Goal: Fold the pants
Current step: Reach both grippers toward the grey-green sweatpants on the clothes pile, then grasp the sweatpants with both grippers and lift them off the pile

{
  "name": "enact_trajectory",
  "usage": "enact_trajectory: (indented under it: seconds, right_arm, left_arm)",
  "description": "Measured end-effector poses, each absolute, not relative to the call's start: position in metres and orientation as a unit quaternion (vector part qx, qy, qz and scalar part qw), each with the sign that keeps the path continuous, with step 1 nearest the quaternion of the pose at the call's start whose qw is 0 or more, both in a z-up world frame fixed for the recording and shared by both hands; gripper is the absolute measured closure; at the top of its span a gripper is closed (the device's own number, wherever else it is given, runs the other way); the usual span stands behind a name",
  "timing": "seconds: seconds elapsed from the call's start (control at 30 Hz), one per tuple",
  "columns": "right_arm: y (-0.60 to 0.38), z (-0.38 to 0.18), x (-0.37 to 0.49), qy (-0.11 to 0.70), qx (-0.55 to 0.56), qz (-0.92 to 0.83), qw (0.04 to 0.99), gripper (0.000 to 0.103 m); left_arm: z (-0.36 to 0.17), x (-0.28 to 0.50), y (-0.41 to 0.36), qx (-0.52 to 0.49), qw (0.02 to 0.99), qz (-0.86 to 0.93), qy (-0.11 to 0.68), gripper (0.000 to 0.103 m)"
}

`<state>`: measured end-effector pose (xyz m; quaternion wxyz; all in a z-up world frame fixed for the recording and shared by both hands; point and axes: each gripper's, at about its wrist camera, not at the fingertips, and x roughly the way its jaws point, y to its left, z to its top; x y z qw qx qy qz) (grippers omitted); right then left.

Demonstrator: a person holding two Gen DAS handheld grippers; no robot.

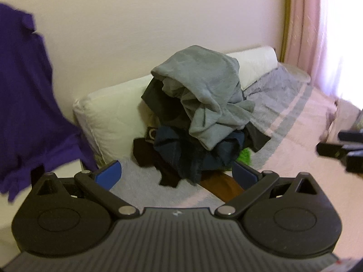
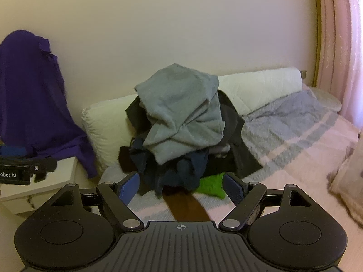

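A bed (image 2: 306, 149) carries a heap of clothes (image 2: 181, 131) against its white pillows (image 2: 106, 127), grey garment (image 1: 204, 86) topmost. Brown pants (image 2: 186, 208) trail from beneath the heap. Before the heap, left tongs (image 1: 175, 174) and right tongs (image 2: 179, 188) hover spread, empty.

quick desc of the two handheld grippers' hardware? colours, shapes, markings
Both match: the left gripper and right gripper have a ribbed dark-grey body flanked by two round black housings, black linkage arms with silver pivot pins, and blue pads on the fingers. A small white crosshair mark sits on each body. Seen side-on, the left one shows white lettering ending "obot.AI". No cables or sleeves visible.
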<state>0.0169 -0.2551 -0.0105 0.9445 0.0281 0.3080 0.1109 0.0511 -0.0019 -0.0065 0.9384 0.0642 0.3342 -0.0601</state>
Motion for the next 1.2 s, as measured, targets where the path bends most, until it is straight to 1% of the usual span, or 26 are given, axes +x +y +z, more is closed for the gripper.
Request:
enact_trajectory:
  seconds: [0.13,0.43,0.57,0.67,0.73,0.83,0.9,0.93,0.97,1.0,1.03,1.1,1.2]
  right_arm:
    - [-0.256,-0.016,0.067,0.305,0.013,0.103,0.947,0.025]
    - [-0.236,-0.041,0.24,0.309,-0.033,0.064,0.948,0.025]
    - [-0.235,-0.055,0.308,0.308,-0.039,0.057,0.949,0.025]
    - [-0.24,-0.065,0.357,0.304,-0.025,0.063,0.95,0.025]
    - [-0.245,-0.073,0.389,0.307,-0.008,0.073,0.949,0.025]
    - [-0.25,-0.089,0.426,0.325,0.031,0.099,0.94,0.025]
    - [-0.254,-0.096,0.438,0.331,0.055,0.109,0.936,0.026]
    - [-0.256,-0.097,0.438,0.332,0.067,0.11,0.934,0.039]
    - [-0.259,-0.097,0.438,0.334,0.08,0.118,0.932,0.056]
    - [-0.26,-0.096,0.438,0.337,0.086,0.124,0.929,0.086]
    - [-0.257,-0.095,0.436,0.337,0.077,0.116,0.931,0.095]
    - [-0.257,-0.086,0.428,0.331,0.073,0.113,0.934,0.098]
    - [-0.268,-0.058,0.396,0.297,0.066,0.102,0.947,0.099]
  left_arm:
    - [-0.018,0.124,0.012,0.058,0.935,-0.083,0.341,0.001]
    - [-0.041,0.33,0.015,0.032,0.929,-0.139,0.341,0.001]
    - [-0.053,0.398,0.007,0.022,0.926,-0.16,0.342,0.001]
    - [-0.064,0.431,0.0,0.016,0.919,-0.179,0.351,0.001]
    - [-0.072,0.444,-0.004,0.013,0.914,-0.192,0.358,0.007]
    - [-0.081,0.453,-0.007,0.016,0.911,-0.204,0.358,0.018]
    - [-0.081,0.453,-0.007,0.012,0.91,-0.212,0.355,0.035]
    - [-0.079,0.452,-0.007,0.011,0.91,-0.214,0.354,0.038]
    - [-0.077,0.45,-0.009,0.016,0.911,-0.219,0.35,0.049]
    - [-0.075,0.447,-0.012,0.022,0.911,-0.222,0.346,0.061]
    - [-0.072,0.445,-0.013,0.029,0.913,-0.223,0.341,0.064]
    - [-0.067,0.435,-0.014,0.04,0.918,-0.221,0.325,0.079]
    - [-0.043,0.403,-0.017,0.036,0.929,-0.231,0.287,0.085]
